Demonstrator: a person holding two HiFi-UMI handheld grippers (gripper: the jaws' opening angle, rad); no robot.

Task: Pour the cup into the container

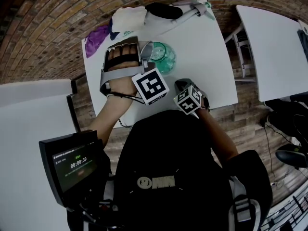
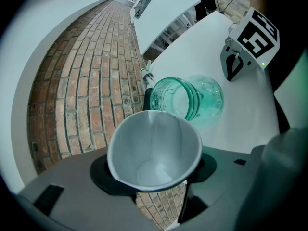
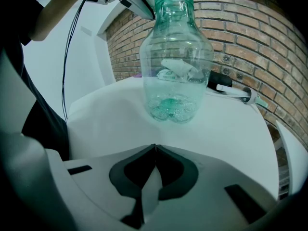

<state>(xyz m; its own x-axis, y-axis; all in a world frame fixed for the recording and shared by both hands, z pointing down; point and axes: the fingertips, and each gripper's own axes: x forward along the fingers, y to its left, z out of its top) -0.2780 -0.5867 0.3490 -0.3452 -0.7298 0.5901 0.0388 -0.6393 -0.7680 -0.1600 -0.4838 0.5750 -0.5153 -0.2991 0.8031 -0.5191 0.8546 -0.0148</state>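
My left claw (image 2: 154, 171) is clamped on the white cup (image 2: 154, 146), held by the mouth of the green bottle (image 2: 185, 100). The bottle stands upright on the white table (image 3: 231, 129). My right claw (image 3: 155, 150) has its jaws together with nothing in them, near the bottle.

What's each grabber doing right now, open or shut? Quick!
Left gripper: closed, holding the white paper cup.
Right gripper: closed, holding nothing.

The monitor screen (image 1: 72, 165) shows a timer reading 00:00:39.
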